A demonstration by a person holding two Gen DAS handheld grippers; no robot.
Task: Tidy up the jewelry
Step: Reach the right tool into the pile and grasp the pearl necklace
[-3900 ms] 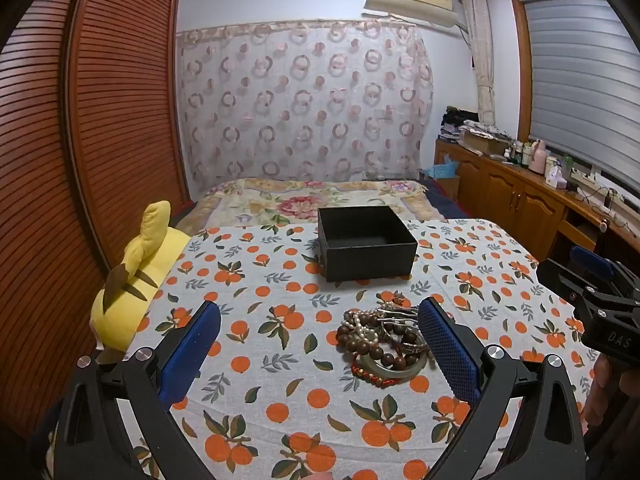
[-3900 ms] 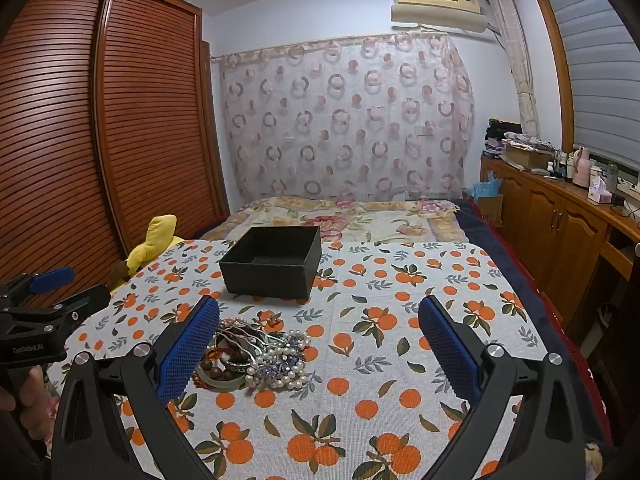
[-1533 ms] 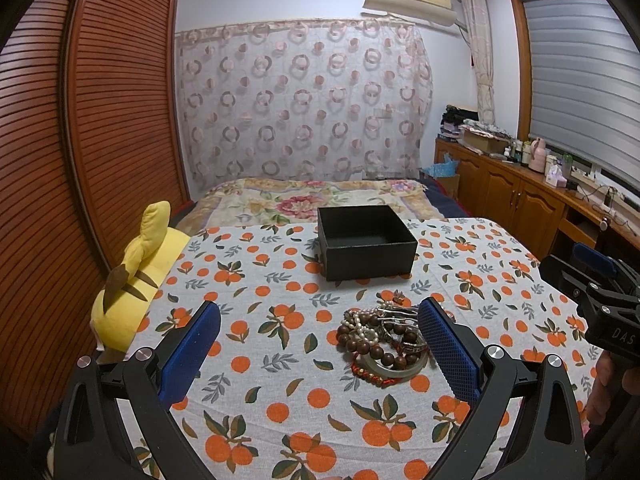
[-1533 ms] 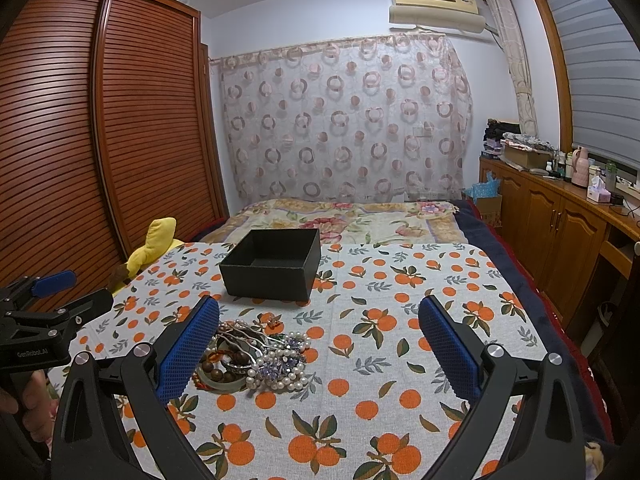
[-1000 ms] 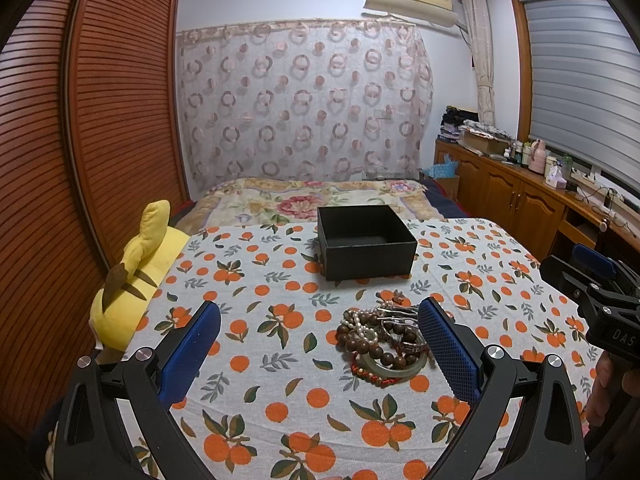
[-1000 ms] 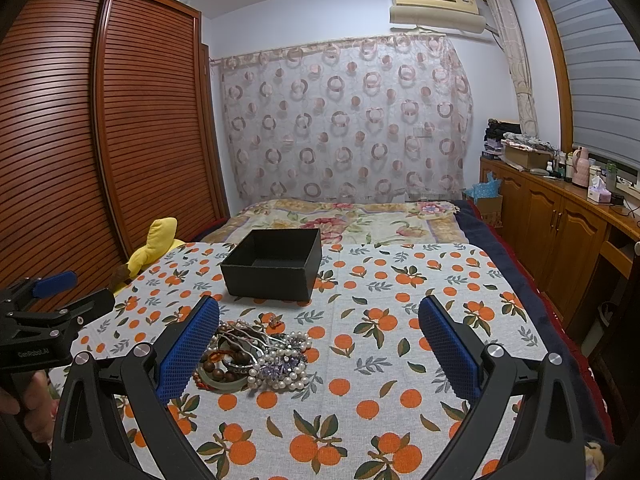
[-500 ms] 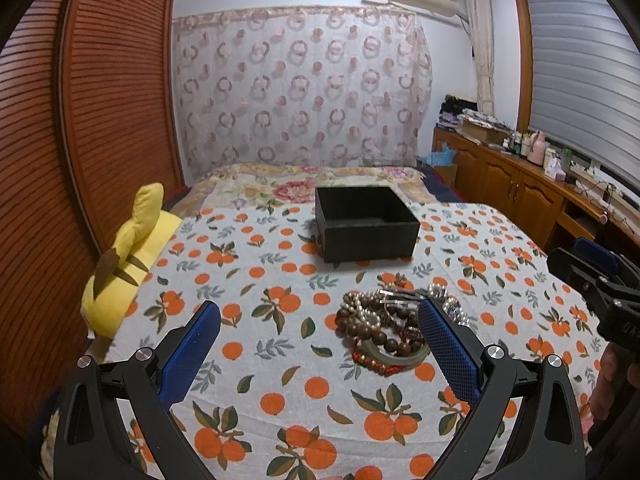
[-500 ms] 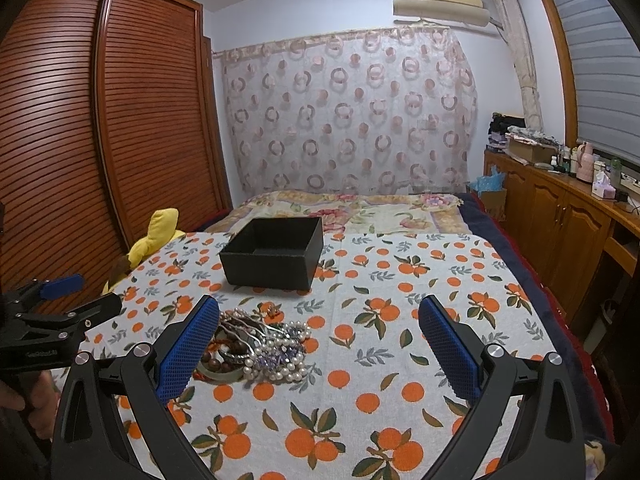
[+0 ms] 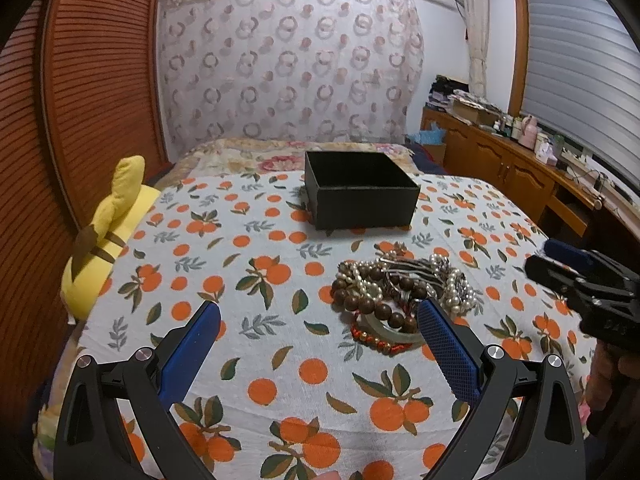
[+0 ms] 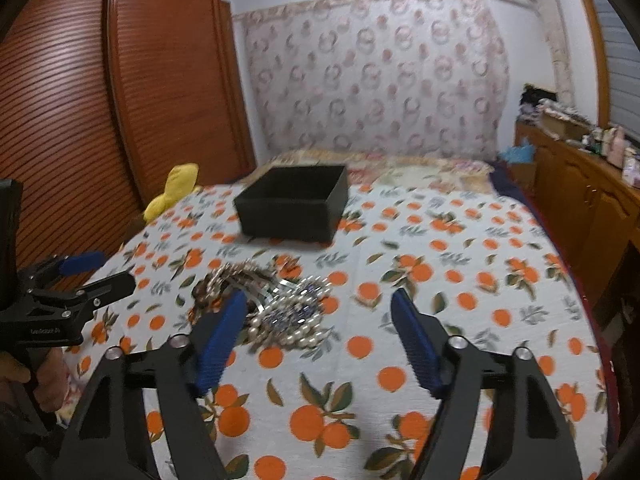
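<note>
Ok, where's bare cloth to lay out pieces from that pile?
Bare cloth lies between the jewelry pile and the yellow plush toy, and to the pile's right toward the cabinets. It is tight between the pile and the black box.

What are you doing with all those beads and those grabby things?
A person holds tongs in each hand over a heap of jewelry on the orange-print bedspread. The left tongs are wide open beside the heap. The right tongs are closing, nothing gripped yet. The black box behind the heap looks empty, so sorting hasn't started.
</note>
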